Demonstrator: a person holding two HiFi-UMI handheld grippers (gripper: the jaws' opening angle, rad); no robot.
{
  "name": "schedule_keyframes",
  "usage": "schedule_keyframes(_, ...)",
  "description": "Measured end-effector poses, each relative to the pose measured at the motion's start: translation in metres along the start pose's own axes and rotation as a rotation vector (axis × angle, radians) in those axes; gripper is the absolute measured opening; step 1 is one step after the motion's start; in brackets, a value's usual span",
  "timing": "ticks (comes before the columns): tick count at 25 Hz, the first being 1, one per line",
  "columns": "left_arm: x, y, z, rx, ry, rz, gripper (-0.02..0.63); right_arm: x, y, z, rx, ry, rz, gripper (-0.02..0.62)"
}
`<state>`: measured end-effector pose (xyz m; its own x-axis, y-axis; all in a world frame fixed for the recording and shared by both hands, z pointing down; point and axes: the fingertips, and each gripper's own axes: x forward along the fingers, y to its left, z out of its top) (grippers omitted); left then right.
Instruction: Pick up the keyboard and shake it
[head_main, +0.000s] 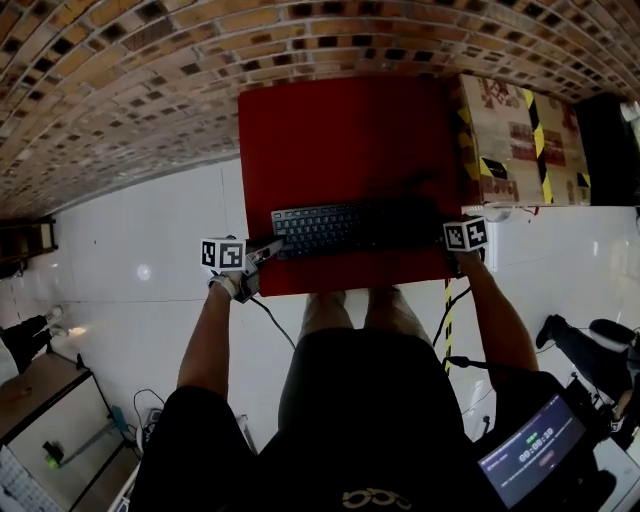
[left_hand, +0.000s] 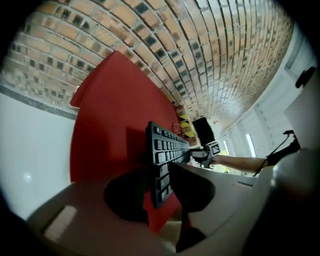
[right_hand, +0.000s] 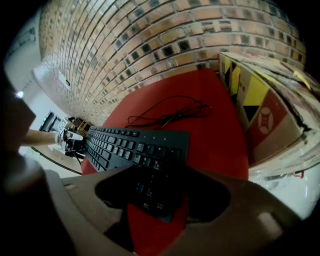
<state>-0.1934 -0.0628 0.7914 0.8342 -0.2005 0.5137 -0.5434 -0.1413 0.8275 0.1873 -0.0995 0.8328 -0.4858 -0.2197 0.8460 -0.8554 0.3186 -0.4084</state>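
My left gripper (left_hand: 161, 186) is clamped narrow on the left end of the keyboard (head_main: 340, 228). My right gripper (right_hand: 162, 194) sits wide astride its right end, pads probably not pressing.

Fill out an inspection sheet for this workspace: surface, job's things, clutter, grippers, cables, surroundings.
Surface: red table top, set against a brick wall.
Job's things: black keyboard, keys up, near the table's front edge.
Clutter: cardboard box with yellow-black tape, beside the table's right edge.
Grippers: left gripper, fingers closed on the keyboard's left end; right gripper, fingers apart around its right end.
Cables: keyboard cable in loose loops on the table behind the keyboard; black lead hanging by the left arm.
Surroundings: white tiled floor; lit screen at lower right.
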Motion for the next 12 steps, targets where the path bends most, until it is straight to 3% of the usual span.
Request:
schedule_keyframes(5,-0.017,-0.083,-0.013,0.02,0.048,-0.37,0.131,-0.005,0.003,0.0,-0.01,-0.002,0.117,0.278)
schedule_keyframes(6,-0.01,-0.098,-0.015,0.08,0.068,-0.389,0.135,-0.006,0.004,-0.001,-0.014,0.001,0.134,0.278)
schedule_keyframes(9,0.019,-0.116,-0.011,0.269,0.103,-0.297,0.201,-0.006,0.005,0.0,-0.021,0.016,0.156,0.278)
schedule_keyframes(10,0.024,-0.12,-0.01,0.275,0.106,-0.286,0.143,-0.006,0.005,0.001,-0.016,0.016,0.163,0.278)
schedule_keyframes(12,0.023,-0.132,-0.003,0.218,0.071,-0.34,0.127,-0.009,0.005,0.001,-0.002,0.004,0.184,0.278)
